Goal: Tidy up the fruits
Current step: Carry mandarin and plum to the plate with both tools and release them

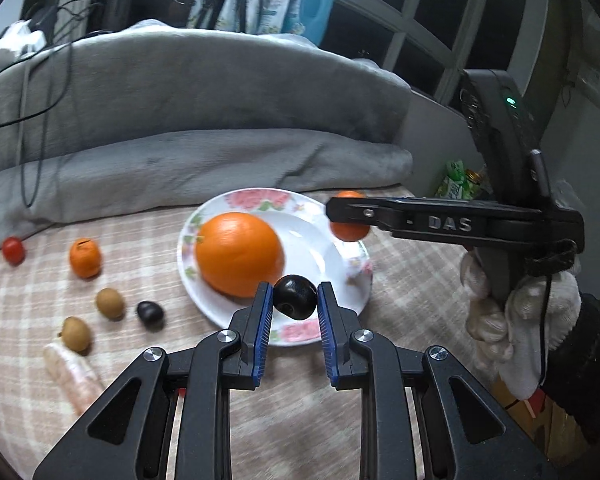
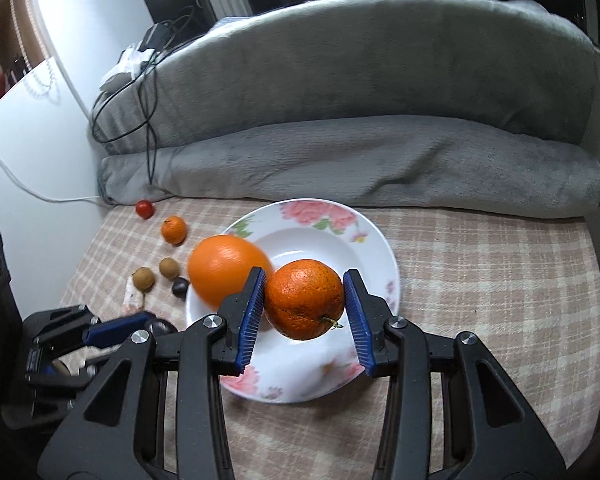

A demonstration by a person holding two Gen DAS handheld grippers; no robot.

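Left gripper point(image 1: 292, 300): blue pads pinch a dark plum point(image 1: 295, 295), held above the near rim of the floral plate point(image 1: 339, 258). In the right wrist view this gripper point(image 2: 140, 326) appears at lower left, blurred, just beside the plate's left edge.

Right gripper point(image 2: 304, 300): pads are pressed against both sides of a mottled orange point(image 2: 304, 299), stem end facing the camera, suspended over the plate point(image 2: 373, 248). In the left wrist view the same gripper point(image 1: 345, 216) enters from the right with the orange point(image 1: 349, 230) at its tip, held in a white-gloved hand point(image 1: 515, 312).

Plate contents: one large smooth orange point(image 1: 240, 254) lies on the left half, touching the inner wall.

Checked cloth point(image 1: 140, 248), left of the plate: a second dark plum point(image 1: 150, 314), two brown longans point(image 1: 110, 303) point(image 1: 76, 334), a pale wrapped item point(image 1: 74, 374), a small mandarin point(image 1: 84, 258) and, farthest, a cherry tomato point(image 1: 13, 250), all apart from one another.

Behind the cloth: a folded grey blanket point(image 1: 204, 112) with black cables point(image 1: 40, 80) draped over its left end
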